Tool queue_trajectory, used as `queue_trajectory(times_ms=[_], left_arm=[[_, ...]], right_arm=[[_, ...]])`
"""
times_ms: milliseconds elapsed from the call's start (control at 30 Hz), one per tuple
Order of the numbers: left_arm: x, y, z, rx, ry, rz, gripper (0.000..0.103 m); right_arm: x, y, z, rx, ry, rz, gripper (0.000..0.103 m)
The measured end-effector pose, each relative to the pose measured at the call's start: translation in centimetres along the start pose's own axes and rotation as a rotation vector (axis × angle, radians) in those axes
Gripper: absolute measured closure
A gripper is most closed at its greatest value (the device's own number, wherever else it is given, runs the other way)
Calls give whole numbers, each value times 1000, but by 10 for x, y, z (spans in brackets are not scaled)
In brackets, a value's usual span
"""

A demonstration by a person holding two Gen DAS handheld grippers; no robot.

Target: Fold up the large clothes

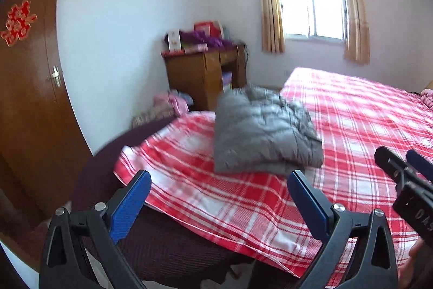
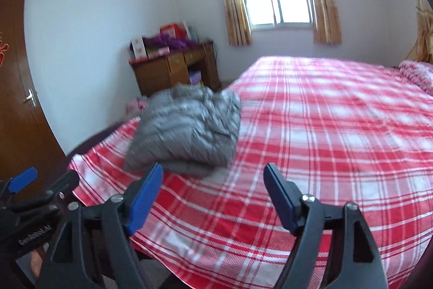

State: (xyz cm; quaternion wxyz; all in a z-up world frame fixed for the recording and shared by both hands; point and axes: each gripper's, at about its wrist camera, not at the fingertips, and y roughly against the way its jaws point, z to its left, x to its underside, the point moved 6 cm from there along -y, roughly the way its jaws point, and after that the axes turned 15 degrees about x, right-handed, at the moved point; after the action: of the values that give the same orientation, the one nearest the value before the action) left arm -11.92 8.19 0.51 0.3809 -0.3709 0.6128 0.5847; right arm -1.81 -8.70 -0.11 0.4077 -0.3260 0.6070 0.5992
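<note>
A grey quilted puffer jacket (image 1: 262, 132) lies folded in a compact bundle on the red-and-white plaid bed sheet (image 1: 365, 126), near the bed's left foot corner. It also shows in the right wrist view (image 2: 186, 129). My left gripper (image 1: 219, 180) is open and empty, held just short of the jacket's near edge above the sheet. My right gripper (image 2: 213, 175) is open and empty, just in front of the jacket's near right corner. The right gripper shows at the right edge of the left wrist view (image 1: 406, 161), and the left gripper shows at the left edge of the right wrist view (image 2: 40, 180).
A wooden desk (image 1: 205, 72) with boxes and purple items stands in the far corner. Pink clothes (image 1: 173, 102) lie beside the bed. A brown door (image 1: 29, 88) is at left. A curtained window (image 1: 311, 10) is behind the bed. A pink pillow (image 2: 416, 72) lies at the far right.
</note>
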Motion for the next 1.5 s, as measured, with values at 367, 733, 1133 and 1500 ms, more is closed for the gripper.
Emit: queue_trajectory(times_ms=[367,733,1133,1500], left_arm=[[-21,54,9,21,45,-117,2],[-25,65,1,-10,3,-150,2],[-24,68,3,-5,15,-154,2],[-23,66,2,1,13,-140,1]], right_arm=[[-33,80,15,-34,-25,-238,13],[-35,91,12,-12,-42,-309,6],[-33,89,11,-15,-60,-290,6],[-32,91,11,-14,-64,-291,6]])
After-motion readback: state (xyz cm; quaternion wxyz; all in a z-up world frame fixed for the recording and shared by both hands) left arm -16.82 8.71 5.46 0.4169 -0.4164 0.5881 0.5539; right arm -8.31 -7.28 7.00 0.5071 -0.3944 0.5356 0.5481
